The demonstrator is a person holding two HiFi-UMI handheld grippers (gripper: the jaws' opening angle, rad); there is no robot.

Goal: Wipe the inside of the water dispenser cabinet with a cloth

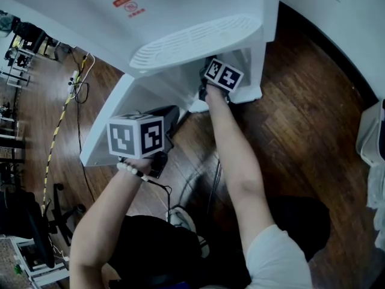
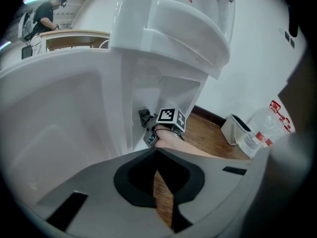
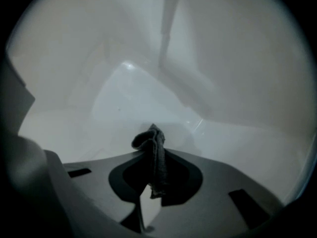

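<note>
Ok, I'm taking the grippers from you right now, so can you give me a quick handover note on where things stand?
Left gripper: shut, empty, held outside beside the open cabinet door.
Right gripper: shut on the dark cloth, reached into the cabinet of the water dispenser, with the cloth close to the white inner wall.
Done: door open, cloth inside. How much has been wiped cannot be told.
Left: wipe the inner surfaces, then bring the cloth out.

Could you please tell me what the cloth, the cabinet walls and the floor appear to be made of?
Cloth: dark, matte woven or terry fabric, judging by its fuzzy folds.
Cabinet walls: smooth white plastic, probably, with glossy highlights.
Floor: brown wood or wood-look planks, showing grain and seams.
</note>
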